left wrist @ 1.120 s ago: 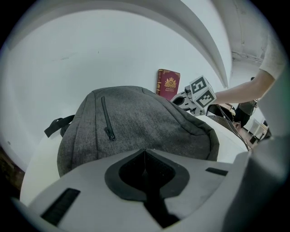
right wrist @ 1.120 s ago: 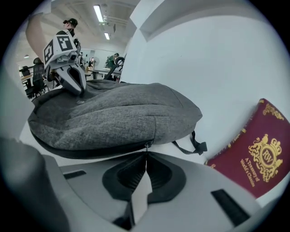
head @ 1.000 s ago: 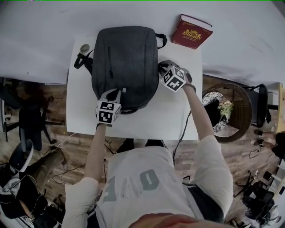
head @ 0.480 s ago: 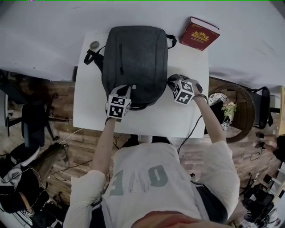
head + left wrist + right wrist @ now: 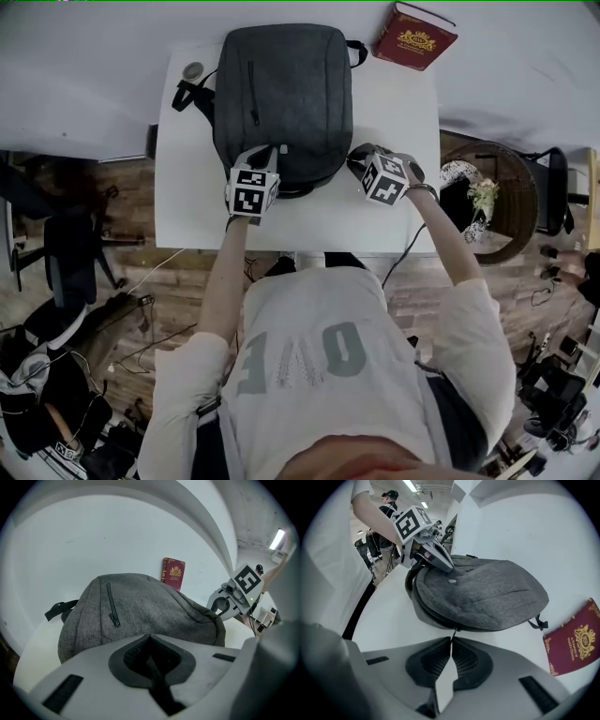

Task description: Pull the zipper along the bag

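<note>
Your backpack (image 5: 281, 89) lies flat on the white table (image 5: 192, 211), filling the upper middle of the head view, handle end toward the bottom of the frame. Your right gripper (image 5: 452, 638) has its jaws pressed together on the zipper pull (image 5: 455, 629), which sits by the bag's lower right corner in the head view, at the edge of the dark zipper track (image 5: 433, 613). Your left gripper (image 5: 150, 637) is closed too, pinching a dark strip of the bag at its near end. It looks like the carry handle or the top seam, though I cannot tell which. That is a sound set-up: one hand anchors, the other travels. Draw the pull along the line of the track, not away from it, so the slider runs instead of tilting and jamming. The track curves round the corner here, so swing your right wrist with the curve. Work against the left hand's anchor so the fabric ahead of the slider is taut and the bag does not slide on the table. Only the pad tips have the small tab, so move smoothly, since a jerk may slip it free. The red book (image 5: 414, 36) at the upper right is well apart from your path.
</note>
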The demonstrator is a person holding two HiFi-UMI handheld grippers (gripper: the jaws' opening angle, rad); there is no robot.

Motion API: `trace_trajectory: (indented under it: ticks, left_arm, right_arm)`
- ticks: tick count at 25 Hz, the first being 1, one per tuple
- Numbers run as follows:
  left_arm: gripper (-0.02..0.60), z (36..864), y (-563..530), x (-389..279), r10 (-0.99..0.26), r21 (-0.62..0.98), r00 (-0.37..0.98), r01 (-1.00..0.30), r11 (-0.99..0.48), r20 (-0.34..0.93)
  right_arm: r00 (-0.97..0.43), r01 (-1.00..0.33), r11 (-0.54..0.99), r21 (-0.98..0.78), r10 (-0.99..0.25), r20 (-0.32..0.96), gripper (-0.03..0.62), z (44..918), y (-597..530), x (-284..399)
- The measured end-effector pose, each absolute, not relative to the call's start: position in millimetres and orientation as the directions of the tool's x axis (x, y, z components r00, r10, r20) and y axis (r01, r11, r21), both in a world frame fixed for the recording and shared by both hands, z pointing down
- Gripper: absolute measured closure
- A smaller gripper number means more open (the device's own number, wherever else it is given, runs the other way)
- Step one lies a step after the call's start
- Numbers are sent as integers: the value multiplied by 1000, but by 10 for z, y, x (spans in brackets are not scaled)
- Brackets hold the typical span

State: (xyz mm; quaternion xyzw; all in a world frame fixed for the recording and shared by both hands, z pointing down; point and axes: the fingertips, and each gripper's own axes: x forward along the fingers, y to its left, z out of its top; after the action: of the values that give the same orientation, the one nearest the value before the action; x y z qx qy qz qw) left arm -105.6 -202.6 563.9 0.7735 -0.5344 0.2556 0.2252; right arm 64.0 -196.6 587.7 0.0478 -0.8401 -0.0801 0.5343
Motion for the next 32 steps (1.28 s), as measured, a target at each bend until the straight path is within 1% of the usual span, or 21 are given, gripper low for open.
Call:
trace_trajectory:
  ticks: [8, 18, 20, 25, 28, 32]
  left_arm:
    - [555, 5599, -1996, -1048, -728, 91, 322, -937, -338, 606]
    - [555, 5570, -1988, -1047, -749, 88, 330, -935, -344, 575]
    - [555, 5566, -1985, -1050, -750, 88, 333, -934, -347, 571]
    - [555, 5566, -1990, -1052, -756, 77, 325, -936, -344, 569]
    - [555, 5559, -1997, -1080, -759, 71, 321, -936, -343, 566]
    - [554, 5496, -1931, -1111, -760, 106, 346, -932, -348, 550]
  right_arm:
    - [-426, -20, 993, 117, -114, 897, 563, 5830, -1511, 463]
    - [-422, -27, 996, 83, -86, 903, 563, 5790, -1201, 207]
    - [-433, -47, 996, 70, -84, 898, 562, 5753, -1158, 155]
    - [-438, -125, 991, 43, -93, 894, 563, 5727, -1086, 34]
    - [-431, -113, 992, 54, -98, 897, 560, 5674, -1036, -33]
    - [-372, -94, 989, 110, -137, 918, 560, 5753, -1024, -11]
